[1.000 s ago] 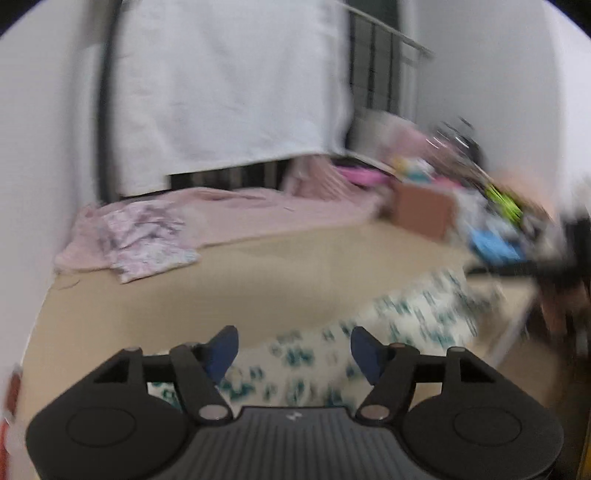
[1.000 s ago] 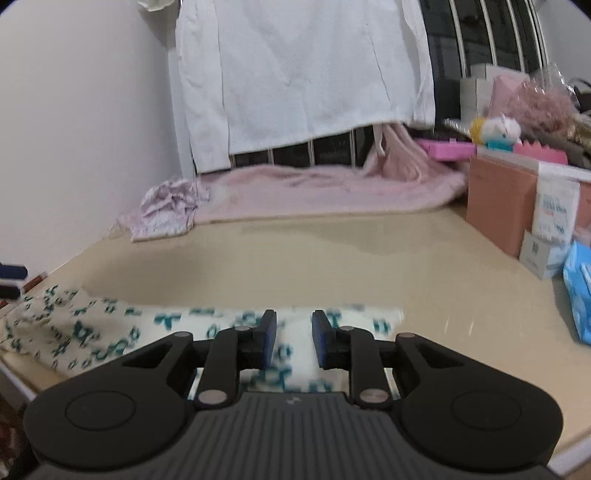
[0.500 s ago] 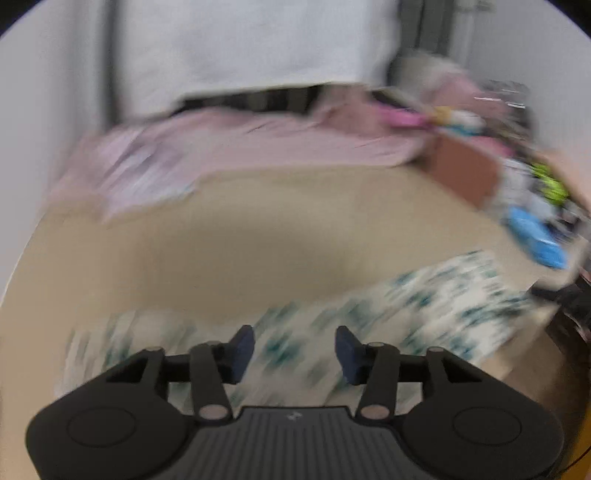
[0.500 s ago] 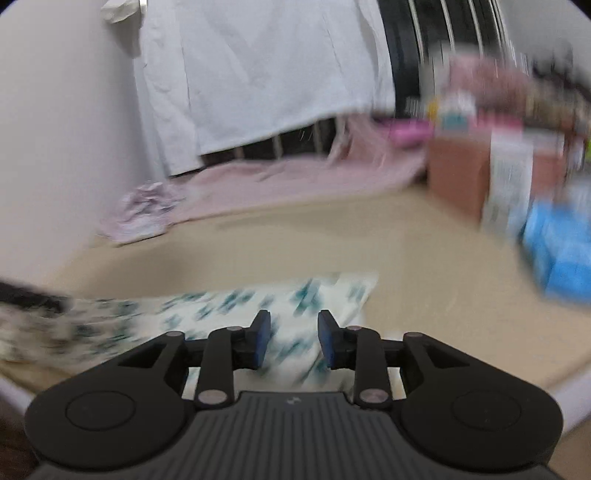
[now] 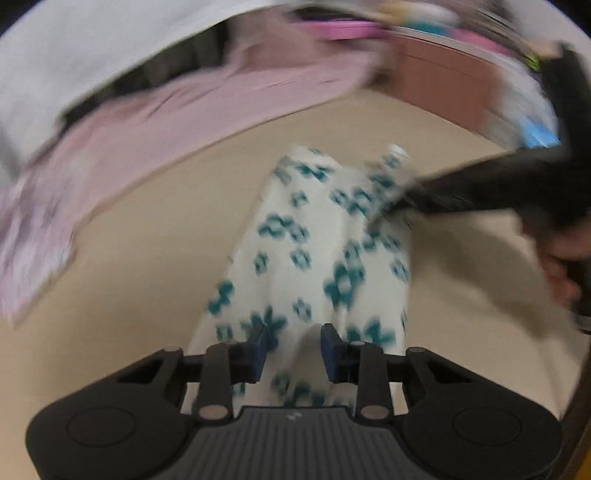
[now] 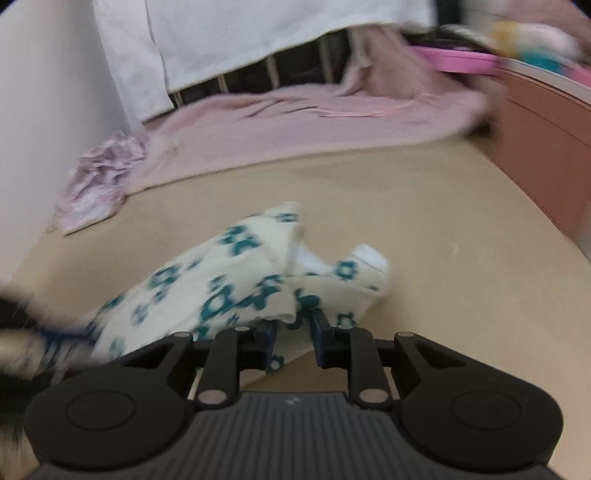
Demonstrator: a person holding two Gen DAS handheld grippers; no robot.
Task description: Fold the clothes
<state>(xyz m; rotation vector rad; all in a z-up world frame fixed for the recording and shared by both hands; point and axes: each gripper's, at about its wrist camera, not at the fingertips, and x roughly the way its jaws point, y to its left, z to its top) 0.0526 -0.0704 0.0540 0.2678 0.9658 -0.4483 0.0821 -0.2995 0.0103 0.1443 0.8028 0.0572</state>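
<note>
Garment (image 6: 229, 291) now bunched; both claws part-open, touching it.

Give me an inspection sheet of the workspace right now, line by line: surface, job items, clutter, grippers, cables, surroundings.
Surface: beige tabletop, bare in the middle.
Job's things: white garment with teal flowers, partly bunched.
Clutter: pink blanket, crumpled floral cloth, brown box.
Grippers: left gripper astride the garment, jaws apart; right gripper has cloth between its jaws, grip unclear.
Cables: nothing seen.
Surroundings: white sheet hanging behind; image blurred.
</note>
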